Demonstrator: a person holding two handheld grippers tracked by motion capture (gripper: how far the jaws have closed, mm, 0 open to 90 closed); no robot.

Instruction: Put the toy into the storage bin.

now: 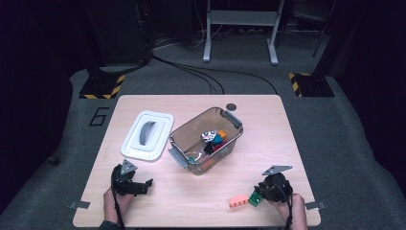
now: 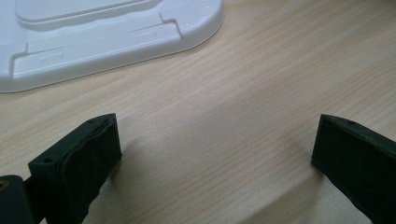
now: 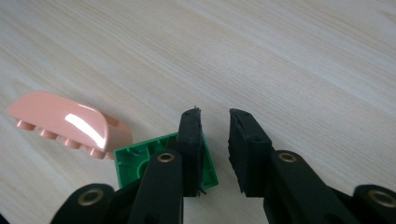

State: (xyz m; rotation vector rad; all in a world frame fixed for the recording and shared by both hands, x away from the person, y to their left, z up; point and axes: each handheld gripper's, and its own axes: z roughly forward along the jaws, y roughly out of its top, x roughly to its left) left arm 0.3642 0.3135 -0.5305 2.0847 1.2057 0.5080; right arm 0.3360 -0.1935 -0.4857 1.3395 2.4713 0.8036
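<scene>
Pickup step: green brick [image 3: 135, 161] at 5 o'clock on desk [image 1: 191, 206], pink brick [image 3: 65, 119] at its 9. Right claw [image 3: 215, 114] closed, empty; brick outside its jaws. Left claw [image 2: 215, 126] open near lid [image 2: 93, 46]. Next, likely: reopen, straddle brick, regrip, carry to bin [image 1: 230, 125].

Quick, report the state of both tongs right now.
Left tongs: open, nothing between them.
Right tongs: closed, gripping nothing; the green brick lies outside them, by one jaw.

Right gripper [image 1: 264, 188] touching green brick [image 1: 255, 199]; pink brick [image 1: 238, 201] beside; left gripper [image 1: 143, 184] apart.
</scene>
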